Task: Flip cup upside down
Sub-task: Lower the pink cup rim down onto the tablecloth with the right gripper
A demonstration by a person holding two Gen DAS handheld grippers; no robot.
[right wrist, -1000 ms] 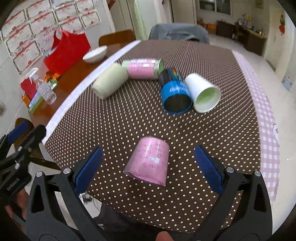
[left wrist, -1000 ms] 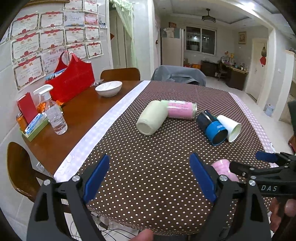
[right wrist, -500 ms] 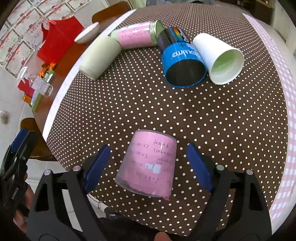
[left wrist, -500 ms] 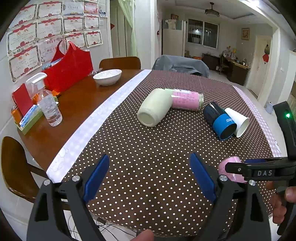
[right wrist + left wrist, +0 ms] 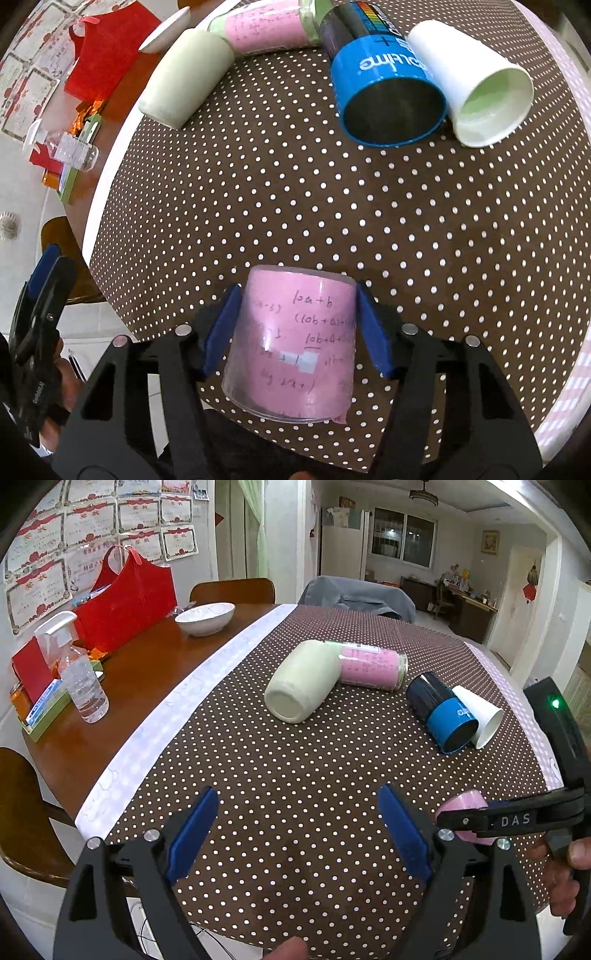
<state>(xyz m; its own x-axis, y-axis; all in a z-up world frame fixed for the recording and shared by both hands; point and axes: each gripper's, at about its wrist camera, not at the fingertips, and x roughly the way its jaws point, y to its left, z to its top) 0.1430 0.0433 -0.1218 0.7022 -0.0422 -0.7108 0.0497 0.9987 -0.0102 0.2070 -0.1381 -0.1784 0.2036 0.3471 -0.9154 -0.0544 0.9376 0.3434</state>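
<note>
Right tool [image 5: 295,328] closed around the pink cup [image 5: 295,343], one blue pad on each side wall, apparently touching it, though the fisheye bend leaves firm contact unsure. Cup at the near edge of the desk [image 5: 332,192], on the brown dotted cloth, narrow closed end pointing away, wide clear rim toward the camera. From the left wrist view, only a sliver of that pink cup [image 5: 467,803] showing behind the right tool's black finger.

Left tool [image 5: 295,830] spread wide, nothing between the pads, hovering over bare dotted cloth at the front of the desk.

Farther back, all lying on their sides: cream cup [image 5: 301,686] touching a pink-wrapped jar [image 5: 369,666]; blue can [image 5: 441,712] pressed against a white paper cup [image 5: 478,716].

On bare wood at left: white bowl [image 5: 205,618], spray bottle [image 5: 79,675], red bag [image 5: 123,602].
</note>
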